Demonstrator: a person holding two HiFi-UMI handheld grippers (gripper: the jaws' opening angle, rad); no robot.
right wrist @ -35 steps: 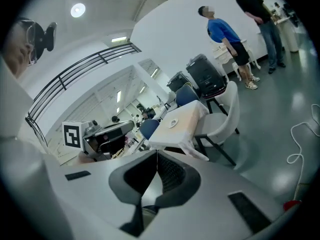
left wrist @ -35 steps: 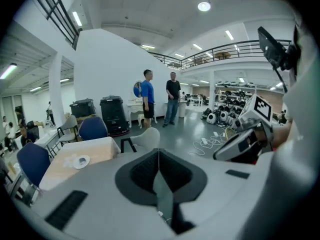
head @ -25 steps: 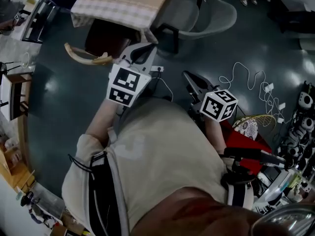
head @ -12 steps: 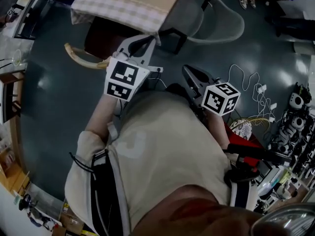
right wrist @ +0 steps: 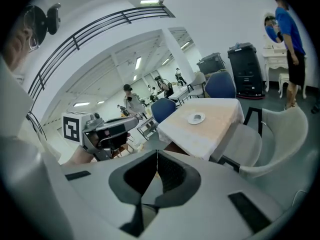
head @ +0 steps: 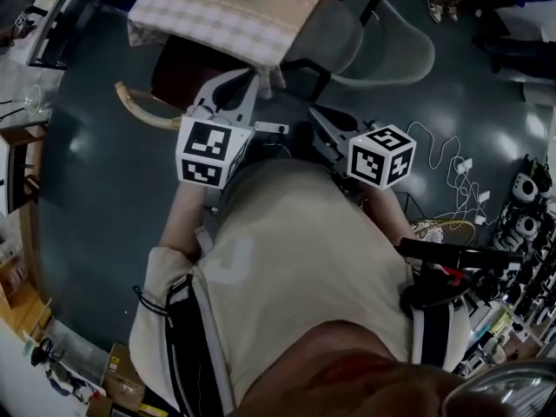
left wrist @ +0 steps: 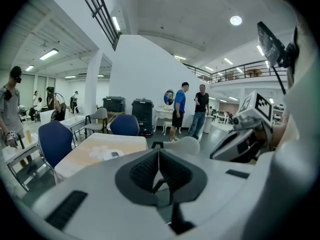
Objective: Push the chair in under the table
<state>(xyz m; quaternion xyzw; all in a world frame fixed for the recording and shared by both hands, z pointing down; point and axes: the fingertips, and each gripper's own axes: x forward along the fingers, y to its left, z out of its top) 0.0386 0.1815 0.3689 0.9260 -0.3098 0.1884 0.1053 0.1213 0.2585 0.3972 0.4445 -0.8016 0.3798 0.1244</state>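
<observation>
Closing on grey chair point(head: 352, 35); no contact yet.
Left gripper point(left wrist: 159, 153) and right gripper point(right wrist: 157, 157), jaws clenched on nothing, have edged nearer the worktop point(head: 221, 17); push not begun.

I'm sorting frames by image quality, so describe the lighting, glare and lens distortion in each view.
Head view: dim, light patches glint on the dark floor, the person's torso fills the lower half. Left gripper view: strong fisheye, black corners, a glaring ceiling lamp. Right gripper view: same fisheye, the railing bows, the table looks sharp.
</observation>
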